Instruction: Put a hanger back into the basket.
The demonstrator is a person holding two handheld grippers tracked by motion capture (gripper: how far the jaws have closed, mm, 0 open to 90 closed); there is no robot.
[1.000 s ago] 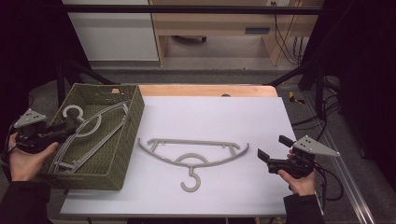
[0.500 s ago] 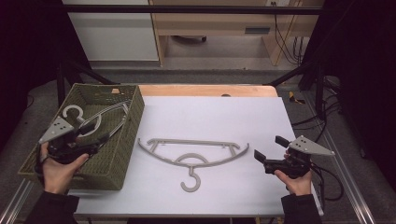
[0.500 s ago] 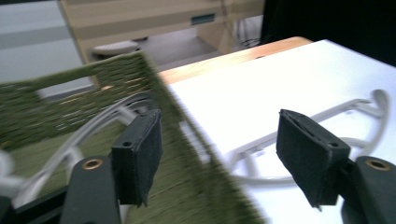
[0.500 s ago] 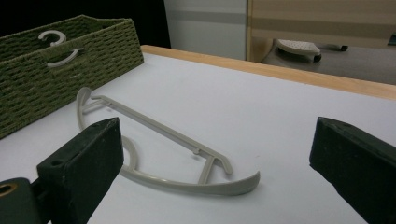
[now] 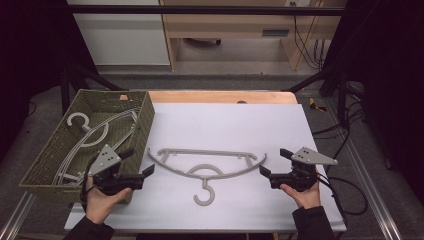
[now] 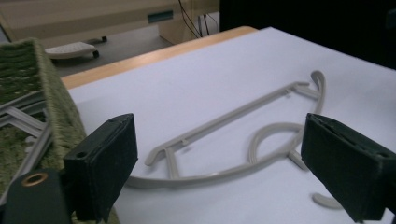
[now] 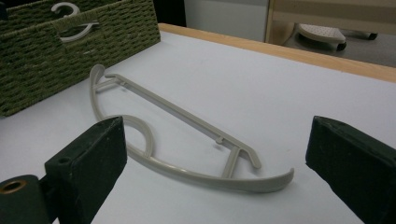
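A grey plastic hanger [image 5: 202, 152] lies flat on the white table top, hook toward the front edge. My left gripper [image 5: 141, 159] sits at the basket's front right corner and points at the hanger's left end. Its jaws have just been opening and now stand wide, with nothing between the pads. In the left gripper view the hanger [image 6: 224, 119] lies just ahead of the left gripper [image 6: 219, 140]. My right gripper [image 5: 272, 161] is open and faces the hanger's right tip, a little short of it. In the right gripper view that hanger [image 7: 187, 114] stretches ahead of the right gripper [image 7: 219, 140].
A green woven basket [image 5: 145, 120] stands at the table's left with other grey hangers [image 5: 90, 135] lying inside; its wall [image 6: 56, 107] is right beside my left jaw. A wooden strip [image 5: 220, 96] runs along the table's far edge.
My left gripper has come out of the basket and swung right and down to the hanger's left end, its jaws wider apart. The right gripper has edged slightly toward the hanger.
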